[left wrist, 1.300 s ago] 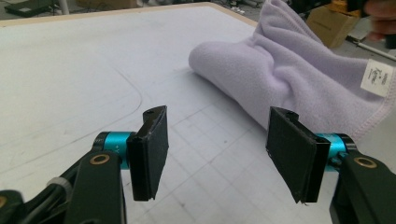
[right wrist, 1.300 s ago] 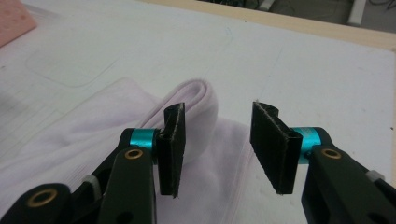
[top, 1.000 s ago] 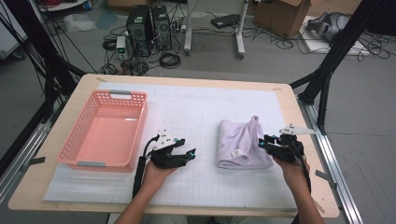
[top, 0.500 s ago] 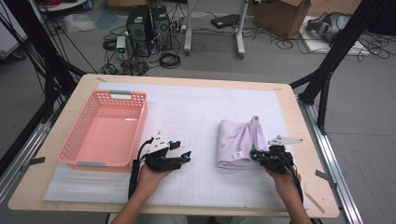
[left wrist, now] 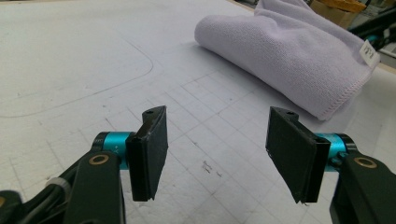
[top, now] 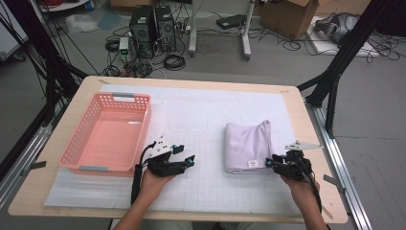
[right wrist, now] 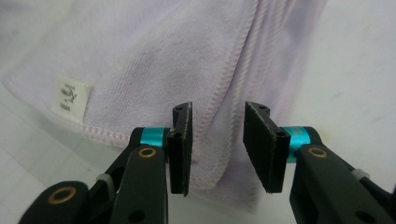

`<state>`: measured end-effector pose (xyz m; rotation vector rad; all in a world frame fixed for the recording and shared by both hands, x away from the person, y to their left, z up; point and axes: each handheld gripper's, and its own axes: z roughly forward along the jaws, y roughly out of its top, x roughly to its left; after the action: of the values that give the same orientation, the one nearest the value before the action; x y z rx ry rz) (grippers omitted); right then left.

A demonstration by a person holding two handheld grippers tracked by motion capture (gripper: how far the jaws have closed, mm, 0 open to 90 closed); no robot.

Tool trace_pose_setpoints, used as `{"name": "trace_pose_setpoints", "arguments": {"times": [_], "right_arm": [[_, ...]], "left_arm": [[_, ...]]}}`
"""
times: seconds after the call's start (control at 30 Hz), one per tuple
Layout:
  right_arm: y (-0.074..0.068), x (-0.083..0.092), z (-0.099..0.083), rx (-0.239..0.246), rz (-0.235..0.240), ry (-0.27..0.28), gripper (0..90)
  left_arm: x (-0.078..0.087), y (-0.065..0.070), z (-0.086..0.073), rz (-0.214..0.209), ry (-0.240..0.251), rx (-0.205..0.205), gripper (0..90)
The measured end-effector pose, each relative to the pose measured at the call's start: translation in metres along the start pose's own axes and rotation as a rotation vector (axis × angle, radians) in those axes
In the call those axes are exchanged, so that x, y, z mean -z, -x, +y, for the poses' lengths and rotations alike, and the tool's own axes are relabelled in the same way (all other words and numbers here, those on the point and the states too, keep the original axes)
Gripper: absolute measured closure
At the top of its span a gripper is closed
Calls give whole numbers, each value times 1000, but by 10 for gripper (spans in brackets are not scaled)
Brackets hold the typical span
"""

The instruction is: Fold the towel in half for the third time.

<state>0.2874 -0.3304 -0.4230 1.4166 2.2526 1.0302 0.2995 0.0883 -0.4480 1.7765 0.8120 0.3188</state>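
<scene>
Towel [top: 249, 146] folding looks mid-step: it lies folded on the desk [top: 201, 86] right of the basket [top: 76, 148], right gripper [right wrist: 217, 140] fingers just reopened astride its hemmed corner, left gripper [left wrist: 217, 149] open, empty; next probably needs a fresh pinch.

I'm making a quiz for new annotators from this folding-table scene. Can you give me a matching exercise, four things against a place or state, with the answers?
Things:
1. basket
2. towel
3. left gripper
4. right gripper

Descriptions:
A. folded, lilac, on the table's right half
B. jaws open over bare mat
C. pink, empty, at the table's left
D. jaws astride a stitched towel corner

Pairs: 1-C, 2-A, 3-B, 4-D
</scene>
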Motion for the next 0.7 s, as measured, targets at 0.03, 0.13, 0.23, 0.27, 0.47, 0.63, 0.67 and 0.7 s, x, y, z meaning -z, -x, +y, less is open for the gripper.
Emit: {"name": "trace_pose_setpoints", "arguments": {"times": [0.03,0.13,0.23,0.27,0.47,0.63,0.67,0.7], "right_arm": [[0,-3,-1,-1,4,-6,610],[-2,-5,-3,10,24,5,820],[-7,2,1,68,-20,25,847],[-8,5,2,73,-34,36,848],[3,19,3,62,-173,3,765],[11,23,2,-1,-221,40,604],[11,25,5,-3,-218,59,602],[10,26,11,7,-202,86,599]], "left_arm": [[0,0,0,-1,0,2,391],[0,0,0,1,2,7,391],[0,-1,0,1,4,8,391],[1,-1,0,1,3,6,391],[2,-2,0,9,6,6,391],[2,-2,0,11,9,5,389],[2,-2,0,11,9,5,387],[3,-2,0,13,10,2,385]]}}
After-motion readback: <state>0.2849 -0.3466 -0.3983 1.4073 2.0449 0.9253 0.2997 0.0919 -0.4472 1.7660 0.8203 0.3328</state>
